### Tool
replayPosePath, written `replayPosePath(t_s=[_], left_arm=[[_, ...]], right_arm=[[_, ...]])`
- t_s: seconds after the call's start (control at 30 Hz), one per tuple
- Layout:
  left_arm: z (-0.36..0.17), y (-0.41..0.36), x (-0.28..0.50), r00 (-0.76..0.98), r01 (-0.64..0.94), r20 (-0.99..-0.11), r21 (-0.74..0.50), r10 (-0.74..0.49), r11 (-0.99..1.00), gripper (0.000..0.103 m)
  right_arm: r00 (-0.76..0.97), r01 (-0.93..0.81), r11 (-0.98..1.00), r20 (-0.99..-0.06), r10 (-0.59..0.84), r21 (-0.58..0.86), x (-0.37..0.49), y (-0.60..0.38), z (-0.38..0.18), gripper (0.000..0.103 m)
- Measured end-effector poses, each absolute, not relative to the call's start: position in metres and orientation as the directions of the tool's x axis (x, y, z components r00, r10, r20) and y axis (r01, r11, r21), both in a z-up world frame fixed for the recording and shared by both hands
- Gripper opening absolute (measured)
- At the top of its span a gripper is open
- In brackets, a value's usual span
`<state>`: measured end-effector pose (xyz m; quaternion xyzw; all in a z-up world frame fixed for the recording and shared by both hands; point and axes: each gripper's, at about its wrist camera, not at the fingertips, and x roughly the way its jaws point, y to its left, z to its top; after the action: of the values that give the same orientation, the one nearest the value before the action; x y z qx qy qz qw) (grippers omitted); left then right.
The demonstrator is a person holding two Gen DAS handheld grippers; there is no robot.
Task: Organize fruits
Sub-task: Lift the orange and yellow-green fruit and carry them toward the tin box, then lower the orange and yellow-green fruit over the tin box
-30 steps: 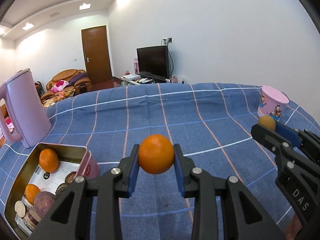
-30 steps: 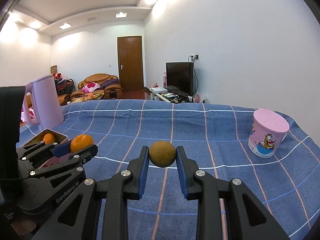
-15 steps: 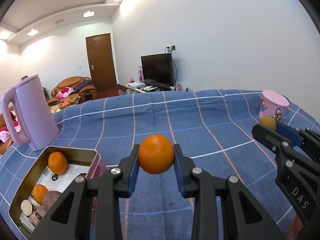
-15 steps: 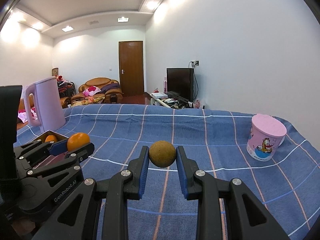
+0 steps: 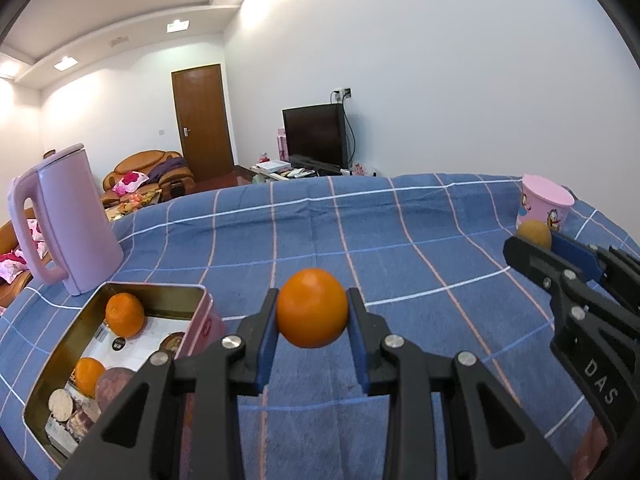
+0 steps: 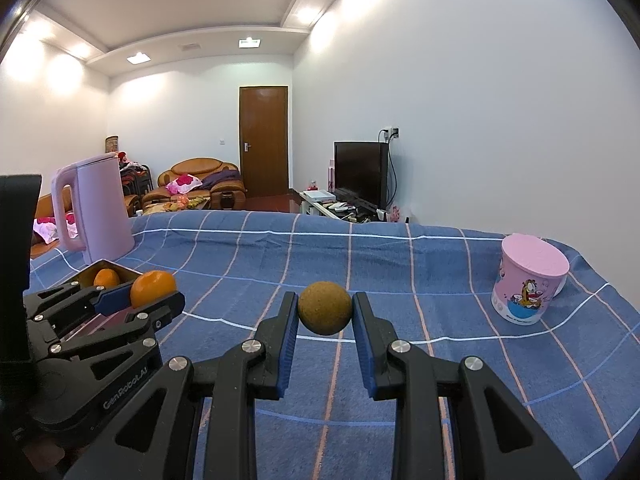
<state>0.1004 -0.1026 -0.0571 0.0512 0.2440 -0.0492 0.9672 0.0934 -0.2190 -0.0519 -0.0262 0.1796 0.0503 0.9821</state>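
My left gripper [image 5: 313, 314] is shut on an orange [image 5: 312, 308] and holds it above the blue checked cloth, just right of an open pink tin [image 5: 202, 300]. The tin holds two oranges [image 5: 124, 314], a purple fruit [image 5: 112, 384] and other pieces. My right gripper [image 6: 325, 314] is shut on a round brown fruit [image 6: 325, 308], held above the cloth. In the right wrist view the left gripper [image 6: 154, 294] and its orange [image 6: 153, 288] show at the left. In the left wrist view the right gripper [image 5: 532, 240] and the brown fruit [image 5: 534, 233] show at the right.
A pink kettle [image 5: 64, 220] stands behind the tin at the left; it also shows in the right wrist view [image 6: 96, 216]. A pink cartoon cup [image 6: 528, 280] stands at the right, also in the left wrist view [image 5: 544, 206]. The cloth [image 5: 360, 240] covers the table.
Both grippers have risen and tilted up a little with their fruits still held. The tin has shifted rightward and nearer in the left wrist view.
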Motion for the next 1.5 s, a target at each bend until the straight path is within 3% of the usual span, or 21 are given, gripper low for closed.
replayPosePath(t_s=[0.43,1.5], left_arm=[[-0.054,-0.078,0.072,0.894,0.091,-0.448,0.114,-0.030,0.989,0.034],[-0.045,0.043,0.076,0.865,-0.114,-0.484,0.065,0.131,0.991,0.033]], right_arm=[[0.911,-0.183,0.982,-0.383,0.154,-0.042,0.092,-0.192,-0.054,0.029],[0.835,-0.417,0.906,-0.422,0.354,-0.066,0.114,-0.065,-0.043,0.029]])
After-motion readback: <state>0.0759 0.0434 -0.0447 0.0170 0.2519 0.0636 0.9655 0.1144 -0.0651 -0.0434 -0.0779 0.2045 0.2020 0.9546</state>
